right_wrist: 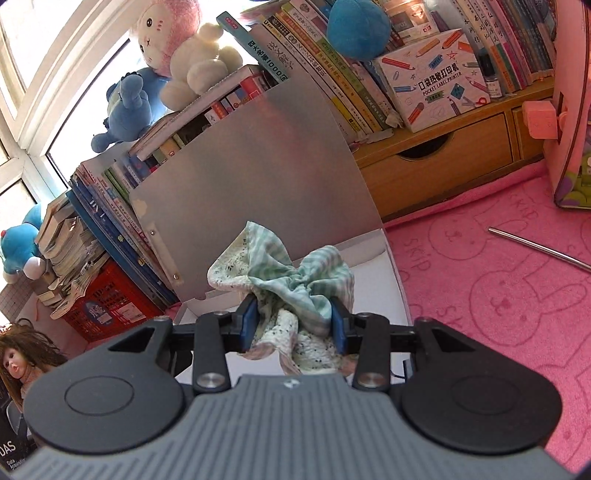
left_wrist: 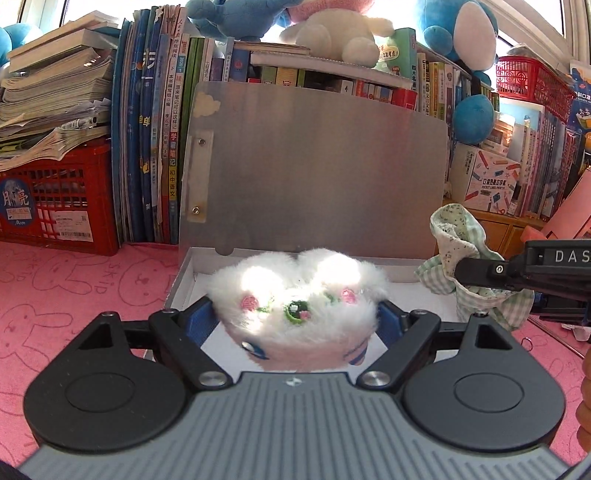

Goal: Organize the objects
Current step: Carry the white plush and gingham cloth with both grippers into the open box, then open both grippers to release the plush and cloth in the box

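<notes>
A fluffy white plush item (left_wrist: 295,295) with pink flowers, green beads and a pink face part sits between the blue pads of my left gripper (left_wrist: 295,319), which is shut on it. It hangs over the open white box (left_wrist: 184,273), whose silver lid (left_wrist: 317,170) stands upright behind. My right gripper (right_wrist: 293,323) is shut on a bunched green-checked and speckled cloth (right_wrist: 295,273), held above the same box (right_wrist: 397,280) with its lid (right_wrist: 251,192). In the left wrist view the cloth (left_wrist: 454,236) and the right gripper's black finger (left_wrist: 480,271) come in from the right.
Rows of books (left_wrist: 155,140), a red crate (left_wrist: 55,206), stacked papers and plush toys (left_wrist: 332,29) crowd the back. A wooden drawer unit (right_wrist: 436,162) and a label printer box (right_wrist: 432,77) stand right. A metal rod (right_wrist: 539,249) lies on the pink bunny mat (right_wrist: 498,314). A doll (right_wrist: 18,365) sits at left.
</notes>
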The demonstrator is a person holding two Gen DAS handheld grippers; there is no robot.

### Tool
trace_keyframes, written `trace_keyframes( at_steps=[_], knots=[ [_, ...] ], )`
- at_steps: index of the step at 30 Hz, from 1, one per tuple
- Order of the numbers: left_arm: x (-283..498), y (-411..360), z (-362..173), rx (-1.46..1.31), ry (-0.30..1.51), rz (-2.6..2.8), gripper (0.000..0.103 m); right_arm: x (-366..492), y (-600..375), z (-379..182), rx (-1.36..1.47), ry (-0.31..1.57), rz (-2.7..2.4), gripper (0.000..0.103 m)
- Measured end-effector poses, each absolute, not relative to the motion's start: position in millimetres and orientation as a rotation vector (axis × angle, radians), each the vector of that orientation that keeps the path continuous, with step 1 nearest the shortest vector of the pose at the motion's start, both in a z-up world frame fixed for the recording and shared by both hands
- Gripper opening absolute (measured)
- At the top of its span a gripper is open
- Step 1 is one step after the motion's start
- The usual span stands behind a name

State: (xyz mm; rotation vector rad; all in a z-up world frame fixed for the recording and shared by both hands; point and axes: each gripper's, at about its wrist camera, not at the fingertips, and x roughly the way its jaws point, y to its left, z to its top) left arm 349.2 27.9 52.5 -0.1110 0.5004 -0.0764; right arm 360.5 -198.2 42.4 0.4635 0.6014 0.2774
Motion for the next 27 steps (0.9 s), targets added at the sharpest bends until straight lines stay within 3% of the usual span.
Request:
trace_keyframes(
  at_steps=[24, 27],
  knots=[
    [398, 15, 20, -0.058, 0.62, -0.045, 0.088, 399, -175, 3, 0.304, 0.684, 0.229, 0.052],
    [396, 16, 21, -0.06, 0.62, -0.049, 0.089, 397, -174, 4, 0.294, 0.682, 0.225, 0.069]
  ],
)
